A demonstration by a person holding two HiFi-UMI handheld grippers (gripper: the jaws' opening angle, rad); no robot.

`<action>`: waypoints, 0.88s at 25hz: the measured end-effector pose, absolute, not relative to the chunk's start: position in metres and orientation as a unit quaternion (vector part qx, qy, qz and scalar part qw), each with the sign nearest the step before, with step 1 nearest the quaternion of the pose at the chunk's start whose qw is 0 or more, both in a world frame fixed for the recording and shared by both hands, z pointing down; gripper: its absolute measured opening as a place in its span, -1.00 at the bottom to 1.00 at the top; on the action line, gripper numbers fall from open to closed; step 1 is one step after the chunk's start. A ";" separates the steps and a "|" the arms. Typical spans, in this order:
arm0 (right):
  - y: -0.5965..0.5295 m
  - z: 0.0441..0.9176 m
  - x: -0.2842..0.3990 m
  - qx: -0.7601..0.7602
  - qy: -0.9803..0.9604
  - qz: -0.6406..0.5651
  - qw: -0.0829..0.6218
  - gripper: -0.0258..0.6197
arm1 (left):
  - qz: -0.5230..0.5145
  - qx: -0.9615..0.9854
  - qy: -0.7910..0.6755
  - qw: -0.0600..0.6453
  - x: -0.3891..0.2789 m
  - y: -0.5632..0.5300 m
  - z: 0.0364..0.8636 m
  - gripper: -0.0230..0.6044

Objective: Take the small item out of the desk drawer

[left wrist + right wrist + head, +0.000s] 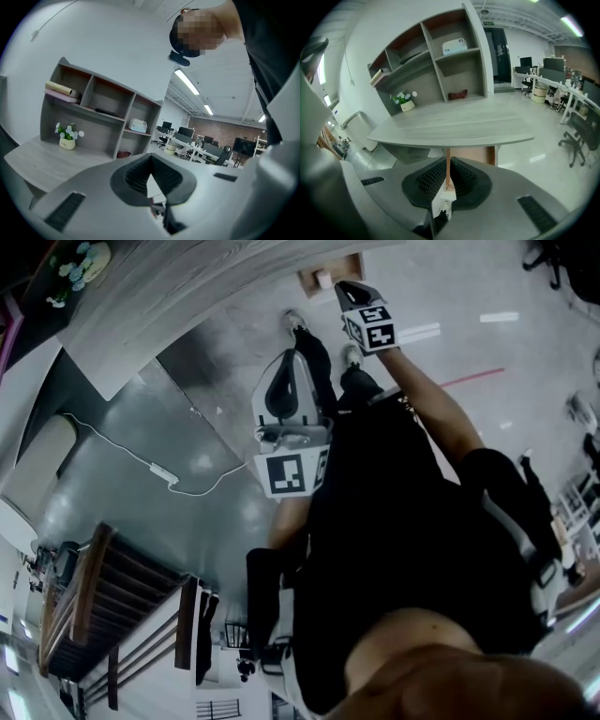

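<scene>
The grey wooden desk [178, 296] [450, 124] stands ahead of me, with a brown drawer unit [333, 270] [471, 155] under its front edge. I cannot tell whether a drawer is pulled out, and I see no small item clearly. My right gripper [345, 287] [447, 161] reaches toward that brown unit, jaws shut with nothing between them. My left gripper [292, 357] [150, 161] hangs lower and nearer my body, tips together and holding nothing. It points at the desk [47, 157] from the side.
An open shelf unit [440, 61] [98, 110] on the desk holds a flower pot [406, 104], a paper roll [61, 87] and a white device [454, 46]. A white cable with a power strip [164, 474] lies on the floor. Office chairs [576, 136] stand at the right.
</scene>
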State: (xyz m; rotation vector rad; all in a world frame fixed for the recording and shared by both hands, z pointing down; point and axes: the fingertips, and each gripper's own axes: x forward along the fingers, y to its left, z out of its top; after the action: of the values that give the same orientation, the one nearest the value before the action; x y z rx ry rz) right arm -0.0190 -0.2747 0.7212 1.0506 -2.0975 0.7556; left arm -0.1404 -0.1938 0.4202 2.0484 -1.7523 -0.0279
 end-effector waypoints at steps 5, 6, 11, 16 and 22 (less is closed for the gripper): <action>-0.282 0.780 -0.020 0.394 -0.781 0.311 0.372 -0.78 | -0.014 0.743 -0.629 0.228 -0.144 -0.206 0.430 -0.97; -0.282 0.792 -0.020 0.393 -0.775 0.317 0.379 -0.74 | -0.013 0.744 -0.627 0.231 -0.143 -0.207 0.433 -0.97; -0.287 0.841 -0.015 0.393 -0.750 0.335 0.413 -0.64 | -0.012 0.744 -0.624 0.240 -0.143 -0.214 0.446 -0.97; -0.288 0.881 -0.010 0.390 -0.732 0.343 0.440 -0.53 | -0.006 0.740 -0.623 0.253 -0.141 -0.215 0.460 -0.97; -0.292 0.913 -0.007 0.390 -0.719 0.343 0.461 -0.47 | 0.004 0.739 -0.622 0.259 -0.139 -0.213 0.477 -0.97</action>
State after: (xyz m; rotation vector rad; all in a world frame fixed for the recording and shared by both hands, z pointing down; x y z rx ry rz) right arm -0.0067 -0.2920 0.9131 0.9584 -1.7701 0.8450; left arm -0.1386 -0.2129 0.4771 2.0025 -1.6851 0.0110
